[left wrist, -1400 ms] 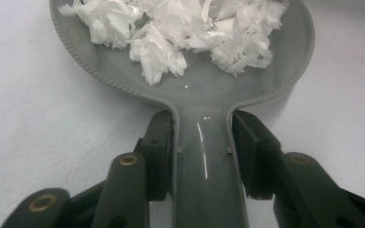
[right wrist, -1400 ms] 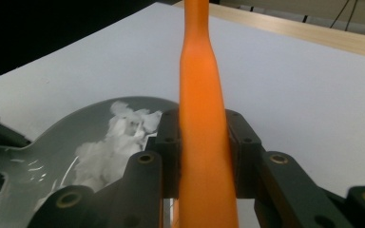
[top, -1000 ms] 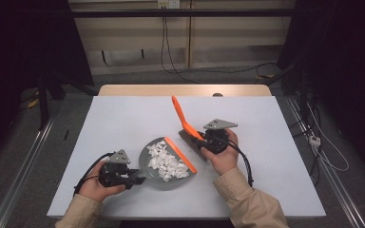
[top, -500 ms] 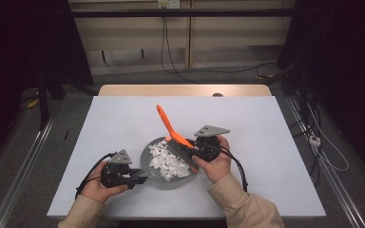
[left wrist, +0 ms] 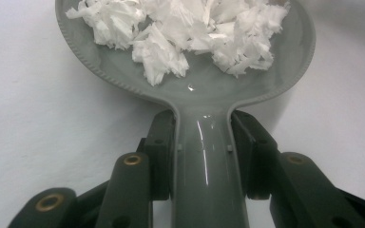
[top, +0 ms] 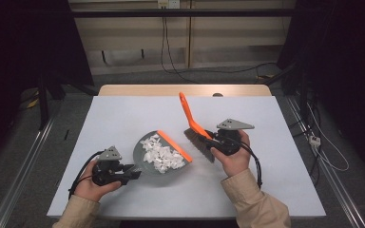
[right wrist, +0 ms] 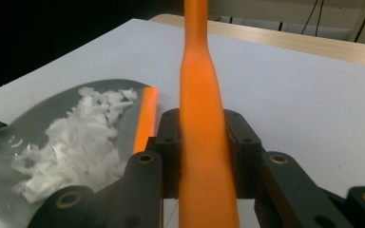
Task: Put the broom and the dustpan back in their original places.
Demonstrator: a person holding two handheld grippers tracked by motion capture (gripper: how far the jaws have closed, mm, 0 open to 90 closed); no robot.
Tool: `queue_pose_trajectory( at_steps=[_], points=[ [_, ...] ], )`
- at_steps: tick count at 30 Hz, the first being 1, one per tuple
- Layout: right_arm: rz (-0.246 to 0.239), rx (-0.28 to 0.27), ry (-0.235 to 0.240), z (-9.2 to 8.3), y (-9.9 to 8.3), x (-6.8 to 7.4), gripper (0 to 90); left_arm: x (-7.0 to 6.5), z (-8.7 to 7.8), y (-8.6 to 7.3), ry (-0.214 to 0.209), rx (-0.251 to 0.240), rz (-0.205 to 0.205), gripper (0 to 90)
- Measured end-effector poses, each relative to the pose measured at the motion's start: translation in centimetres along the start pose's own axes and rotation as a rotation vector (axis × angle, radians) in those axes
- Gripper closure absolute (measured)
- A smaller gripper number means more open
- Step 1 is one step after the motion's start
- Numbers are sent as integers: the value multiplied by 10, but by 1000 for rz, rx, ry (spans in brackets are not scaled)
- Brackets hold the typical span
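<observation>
Your right gripper, clamped on the brush, sits at three o'clock of the dustpan, which your left gripper clamps by its handle.

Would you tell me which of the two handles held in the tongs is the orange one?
The brush handle in the right tongs is orange; the dustpan handle in the left tongs is grey.

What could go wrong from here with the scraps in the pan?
1. The white paper scraps sit heaped near the grey plastic dustpan's orange lip; tilting it forward could spill them onto the white table.
2. The left gripper clamps only the narrow handle, so the pan might twist.
3. The orange-handled brush in the right gripper hangs close; a swing could flick scraps out.
</observation>
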State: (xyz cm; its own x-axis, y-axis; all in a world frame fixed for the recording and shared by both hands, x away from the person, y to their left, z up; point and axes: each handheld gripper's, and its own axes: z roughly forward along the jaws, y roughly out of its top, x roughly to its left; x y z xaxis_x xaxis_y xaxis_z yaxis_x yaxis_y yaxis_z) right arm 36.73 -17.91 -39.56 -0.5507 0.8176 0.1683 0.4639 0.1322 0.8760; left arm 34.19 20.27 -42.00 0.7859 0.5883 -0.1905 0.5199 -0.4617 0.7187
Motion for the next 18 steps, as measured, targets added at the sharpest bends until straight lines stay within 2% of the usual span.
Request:
queue_pose_trajectory(
  at_steps=[1,3,8,9,14,18],
  points=[
    [0,2,-8,-2,-1,-2,717,0,-1,0,23,-16,-16,626],
    [8,2,-21,-5,-2,-8,717,4,-3,0,20,-29,-28,627],
    [14,7,-53,-13,-7,-20,717,9,-6,0,59,-58,-67,626],
    [18,5,-56,-15,-8,-22,717,9,-6,0,76,-61,-75,626],
    [36,-2,-80,-24,-10,-34,717,14,-8,0,90,-73,-106,626],
    [49,-11,-103,-32,-12,-44,717,17,-7,1,129,-89,-133,625]
  ],
)
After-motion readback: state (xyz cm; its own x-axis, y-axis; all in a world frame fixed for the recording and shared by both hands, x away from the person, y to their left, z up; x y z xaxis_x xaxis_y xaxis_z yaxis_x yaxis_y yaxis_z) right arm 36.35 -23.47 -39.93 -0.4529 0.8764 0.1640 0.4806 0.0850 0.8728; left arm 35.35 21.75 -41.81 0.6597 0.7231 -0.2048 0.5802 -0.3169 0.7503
